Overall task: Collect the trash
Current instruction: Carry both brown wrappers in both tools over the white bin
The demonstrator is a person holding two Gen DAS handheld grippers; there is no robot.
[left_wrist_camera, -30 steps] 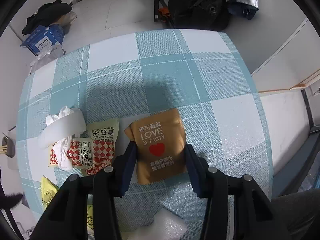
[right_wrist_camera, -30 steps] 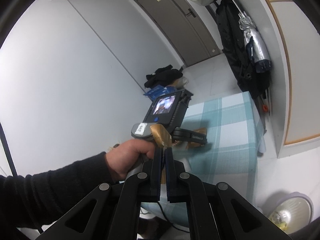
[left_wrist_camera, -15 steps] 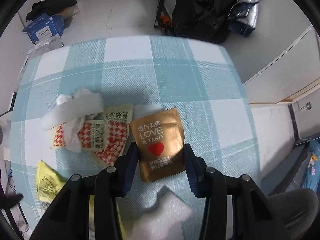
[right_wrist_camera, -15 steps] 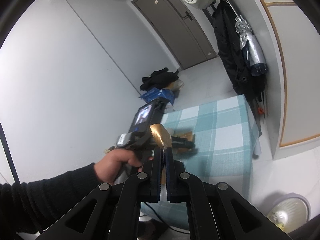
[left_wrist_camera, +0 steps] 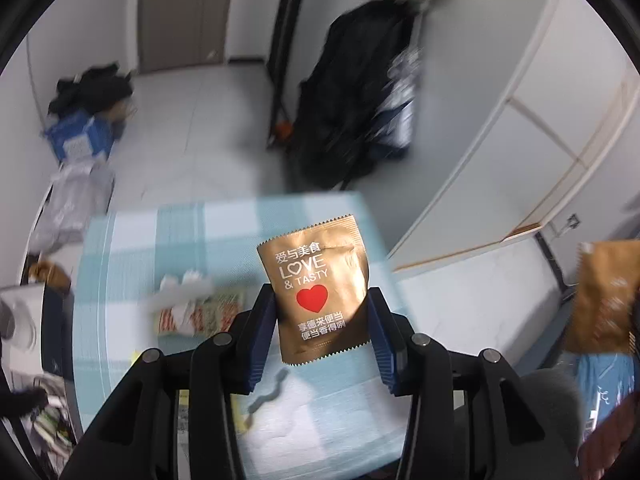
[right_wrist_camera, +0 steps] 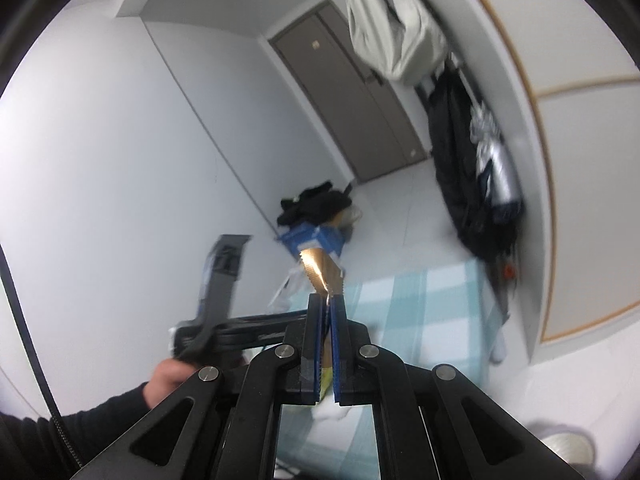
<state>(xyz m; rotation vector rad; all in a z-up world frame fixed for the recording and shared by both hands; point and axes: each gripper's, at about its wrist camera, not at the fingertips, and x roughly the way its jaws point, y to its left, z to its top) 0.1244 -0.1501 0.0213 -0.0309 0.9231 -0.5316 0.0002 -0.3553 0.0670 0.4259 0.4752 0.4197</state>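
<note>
While both jaws pinch gold packets, left gripper's (left_wrist_camera: 320,316) packet (left_wrist_camera: 318,286) reads "LOVE & TASTY"

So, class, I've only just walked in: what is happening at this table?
A person is clearing trash with a handheld gripper in each hand. The left gripper is shut on a gold "Love & Tasty" packet, held above the checked tablecloth. The right gripper is shut on a second gold packet, seen edge-on. A crumpled tissue and red-checked wrappers lie on the table, not yet collected.
</note>
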